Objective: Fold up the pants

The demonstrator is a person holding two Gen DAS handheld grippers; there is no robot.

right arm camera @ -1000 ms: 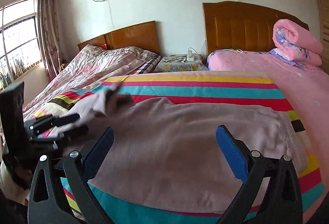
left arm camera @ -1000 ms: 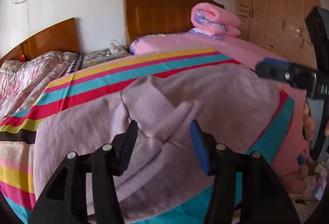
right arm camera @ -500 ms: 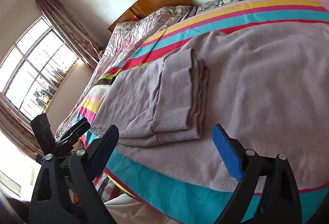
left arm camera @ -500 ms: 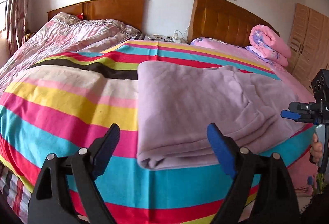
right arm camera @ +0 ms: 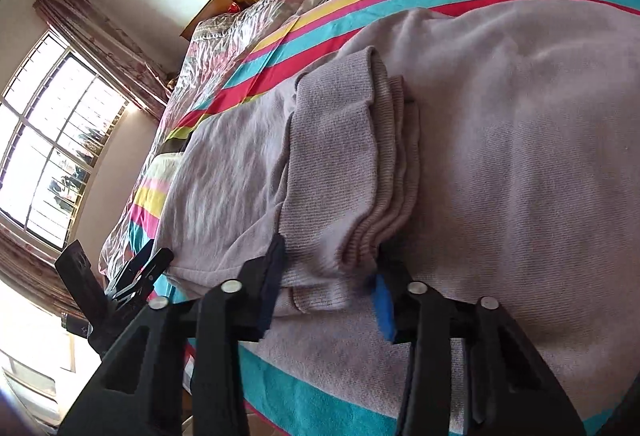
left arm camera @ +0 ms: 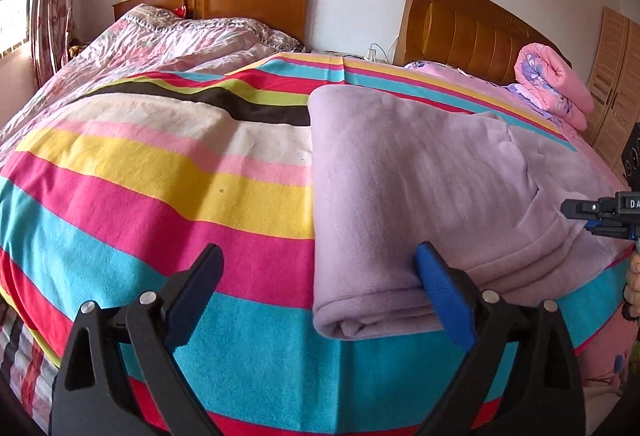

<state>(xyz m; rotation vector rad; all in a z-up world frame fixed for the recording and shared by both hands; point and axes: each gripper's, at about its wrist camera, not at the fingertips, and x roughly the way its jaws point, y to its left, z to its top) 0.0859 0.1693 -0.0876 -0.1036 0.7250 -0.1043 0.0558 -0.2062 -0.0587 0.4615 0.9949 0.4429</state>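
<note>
The lilac pants (left arm camera: 420, 195) lie folded on the striped bedspread (left arm camera: 160, 195), with a rolled fold edge at the near side. My left gripper (left arm camera: 320, 288) is open and empty just in front of that fold edge. In the right wrist view the pants (right arm camera: 520, 155) show their ribbed cuffs (right arm camera: 344, 163) stacked on top. My right gripper (right arm camera: 328, 284) is partly closed around the cuff ends, its fingers on either side of the cloth; I cannot tell if it pinches them. The right gripper also shows in the left wrist view (left arm camera: 592, 215).
A second bed with a pink floral quilt (left arm camera: 160, 47) stands at the left. A rolled pink quilt (left arm camera: 552, 83) lies at the headboard (left arm camera: 472, 31). A wardrobe (left arm camera: 616, 75) is at the right, a window (right arm camera: 52, 139) at the left. The left gripper shows in the right wrist view (right arm camera: 136, 272).
My left gripper let go of the pants and drew back to the left fold edge. My right gripper swung to the cuffs, moved in close and narrowed around them.
</note>
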